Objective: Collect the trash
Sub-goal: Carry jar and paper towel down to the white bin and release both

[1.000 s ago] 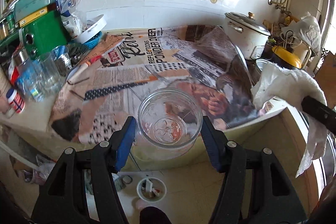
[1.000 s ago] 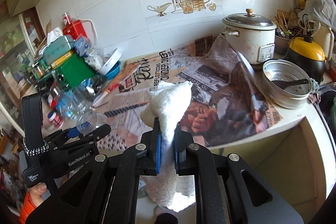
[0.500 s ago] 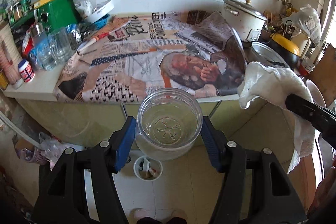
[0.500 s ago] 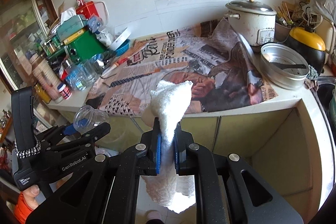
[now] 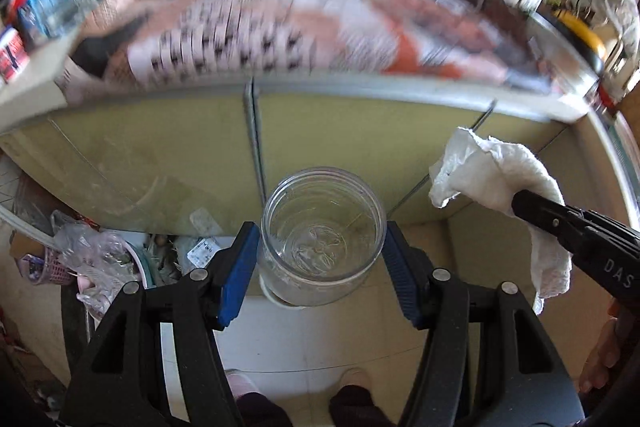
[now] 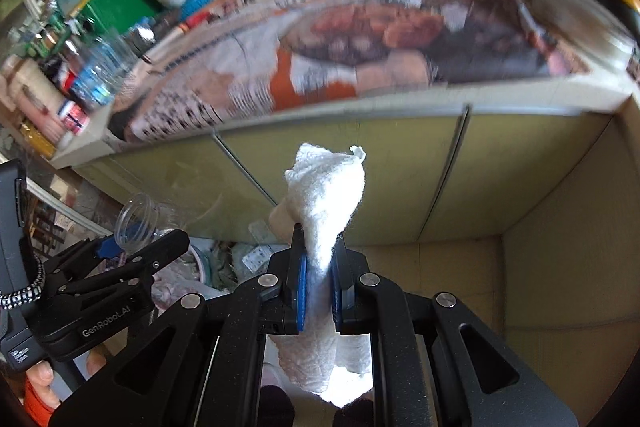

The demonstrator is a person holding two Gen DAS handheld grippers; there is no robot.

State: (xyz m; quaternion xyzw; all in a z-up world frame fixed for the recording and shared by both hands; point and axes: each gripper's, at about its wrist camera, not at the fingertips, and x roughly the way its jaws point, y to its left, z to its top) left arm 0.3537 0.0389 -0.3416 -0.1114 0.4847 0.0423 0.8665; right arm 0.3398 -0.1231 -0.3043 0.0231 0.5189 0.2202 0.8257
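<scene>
A clear empty plastic jar [image 5: 320, 239] sits between the blue pads of my left gripper [image 5: 318, 267], which is shut on its sides, mouth facing the camera. My right gripper [image 6: 319, 283] is shut on a crumpled white paper towel [image 6: 326, 195] that sticks out above the fingers and hangs below them. The towel [image 5: 496, 179] and the right gripper [image 5: 520, 203] also show at the right of the left wrist view. The jar [image 6: 136, 219] and left gripper [image 6: 168, 239] appear low at the left of the right wrist view.
Both grippers hang below the counter edge [image 5: 320, 87], in front of yellow-green cabinet doors [image 6: 400, 179]. On the floor at the left lie crumpled plastic bags and litter [image 5: 100, 255] around a small basin [image 6: 200, 263]. Newspaper [image 6: 360, 39] covers the counter. The person's feet [image 5: 352, 379] stand below.
Both grippers have dropped from counter height to below the counter edge and tilted further down. The cabinet doors and floor litter now fill the views. Jar and towel stay gripped.
</scene>
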